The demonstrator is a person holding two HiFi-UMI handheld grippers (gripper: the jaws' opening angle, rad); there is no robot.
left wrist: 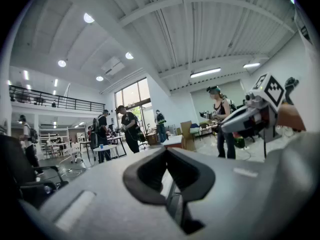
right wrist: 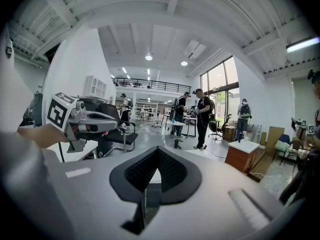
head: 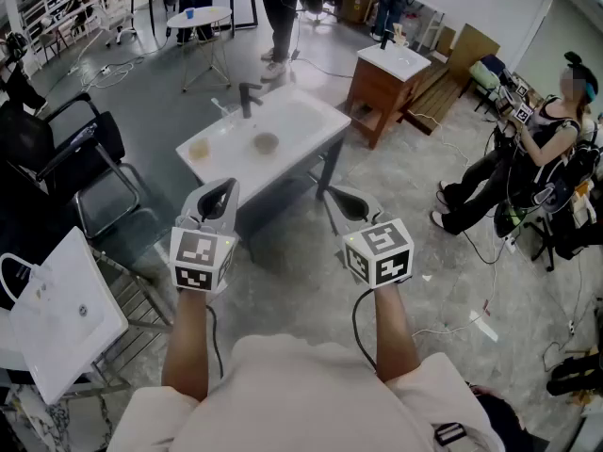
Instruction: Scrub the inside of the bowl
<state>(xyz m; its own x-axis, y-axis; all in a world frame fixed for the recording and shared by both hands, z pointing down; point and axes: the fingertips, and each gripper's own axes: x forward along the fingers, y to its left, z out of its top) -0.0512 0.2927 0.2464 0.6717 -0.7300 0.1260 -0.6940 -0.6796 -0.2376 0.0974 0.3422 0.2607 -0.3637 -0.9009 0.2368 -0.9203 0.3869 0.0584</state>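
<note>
In the head view a small brownish bowl (head: 266, 142) lies in the white sink table (head: 311, 111), beside a black faucet (head: 248, 97). A pale yellowish object (head: 200, 148) rests on the sink's left end; what it is I cannot tell. My left gripper (head: 219, 197) and right gripper (head: 341, 200) hover side by side above the floor, short of the sink's near edge. Both are shut and hold nothing. In the left gripper view the jaws of the left gripper (left wrist: 167, 151) meet; the right gripper's (right wrist: 156, 156) do too in its own view.
A black chair (head: 85, 153) and a white panel (head: 58, 311) stand at my left. Behind the sink are a wooden cabinet (head: 384, 81) and a round table (head: 199, 16). A person (head: 528, 163) sits at the right, and cables trail over the floor.
</note>
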